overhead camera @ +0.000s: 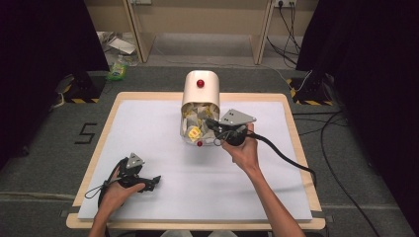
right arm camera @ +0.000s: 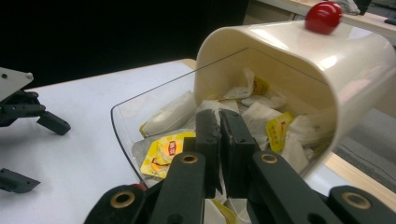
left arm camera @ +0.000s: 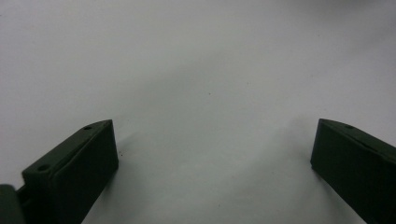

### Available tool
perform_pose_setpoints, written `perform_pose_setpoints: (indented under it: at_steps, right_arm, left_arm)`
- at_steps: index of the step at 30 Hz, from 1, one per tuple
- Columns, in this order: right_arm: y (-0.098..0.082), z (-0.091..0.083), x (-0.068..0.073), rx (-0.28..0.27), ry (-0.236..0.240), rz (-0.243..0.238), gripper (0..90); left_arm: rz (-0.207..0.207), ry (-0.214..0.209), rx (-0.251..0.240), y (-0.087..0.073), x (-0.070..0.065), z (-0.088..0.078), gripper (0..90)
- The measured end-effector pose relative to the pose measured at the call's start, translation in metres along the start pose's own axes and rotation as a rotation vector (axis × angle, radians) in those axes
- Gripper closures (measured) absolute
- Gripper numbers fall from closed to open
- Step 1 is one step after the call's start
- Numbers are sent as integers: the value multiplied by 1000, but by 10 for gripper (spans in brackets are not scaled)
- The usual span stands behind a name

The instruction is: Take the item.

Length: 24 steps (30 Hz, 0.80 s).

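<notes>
Pinching inside the tea-bag container.
My right tool sits shut among tea bags; whether it grips one, I cannot tell.

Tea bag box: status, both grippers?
Right gripper shut inside the open tea bag box, apparently on a tea bag. Left gripper open, idle over the white mat. Nothing in the way.
</notes>
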State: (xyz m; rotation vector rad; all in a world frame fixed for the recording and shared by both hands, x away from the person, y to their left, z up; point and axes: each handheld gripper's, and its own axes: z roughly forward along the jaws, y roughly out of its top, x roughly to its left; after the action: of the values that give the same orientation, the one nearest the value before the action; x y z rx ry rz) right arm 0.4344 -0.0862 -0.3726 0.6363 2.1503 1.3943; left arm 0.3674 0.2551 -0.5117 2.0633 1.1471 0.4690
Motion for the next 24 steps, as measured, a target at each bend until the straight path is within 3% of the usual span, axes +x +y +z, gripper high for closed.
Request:
perform_pose_setpoints:
  at_steps: [5,14,24]
  right_arm:
    - [3,-4,-4,-40,13,32,871]
    - [6,-1,-5,-65,25,40,873]
    - [12,-10,-9,-113,17,56,874]
  left_arm:
    - [3,0,2,0,0,0,0]
    - [2,0,2,0,0,0,0]
    - [2,0,2,0,0,0,0]
